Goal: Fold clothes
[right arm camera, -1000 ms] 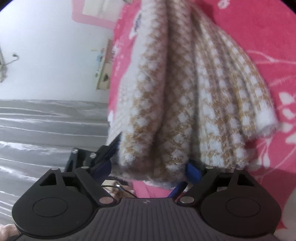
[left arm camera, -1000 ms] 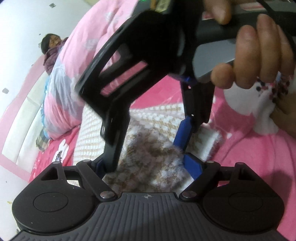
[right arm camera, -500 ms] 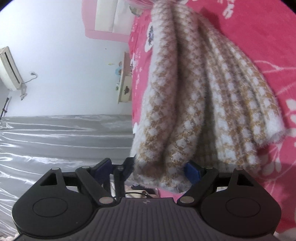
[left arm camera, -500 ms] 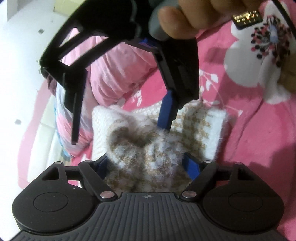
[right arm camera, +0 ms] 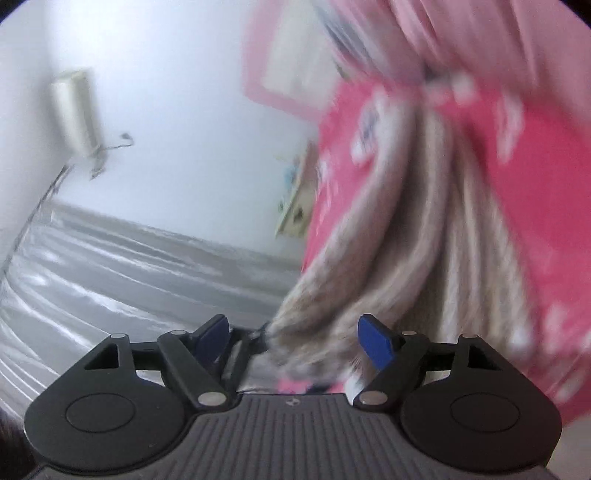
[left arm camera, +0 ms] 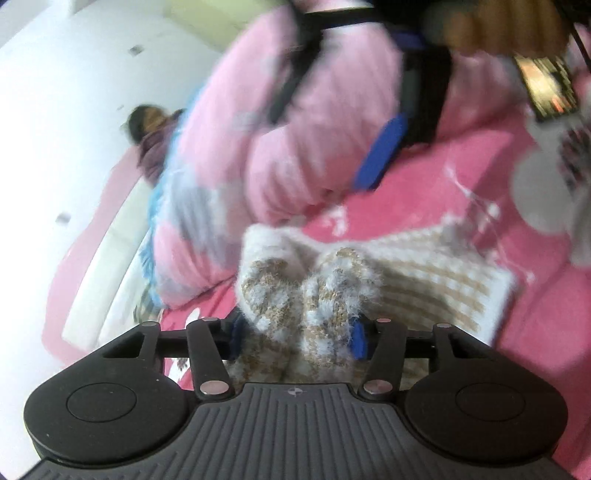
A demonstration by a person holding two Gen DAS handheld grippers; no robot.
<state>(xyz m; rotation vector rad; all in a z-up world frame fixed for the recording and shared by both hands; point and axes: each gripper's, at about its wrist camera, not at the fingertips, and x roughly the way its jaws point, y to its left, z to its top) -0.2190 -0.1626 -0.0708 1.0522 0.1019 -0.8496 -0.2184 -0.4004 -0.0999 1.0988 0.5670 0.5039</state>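
Pink floral bedsheet [left arm camera: 424, 206] carrying a heaped pink quilt [left arm camera: 295, 122]. A fuzzy tan-and-white checked sweater [left arm camera: 436, 273] lies partly on the sheet, one bunched end lifted. Left tool [left arm camera: 299, 338], jaws just closing, pinches that bunched end between its blue pads. Right tool [right arm camera: 295, 339], jaws spread and narrowing slightly, has blurred sweater folds between them; pad contact cannot be told.

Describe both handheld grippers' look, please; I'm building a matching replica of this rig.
Both look alike. The left gripper and right gripper each have a ribbed dark grey body, two round black discs at the sides, black linkage arms with silver pivot pins and blue finger pads. A small crosshair mark sits on the ribbed body. Beside the hand on the right gripper, a black cable shows.
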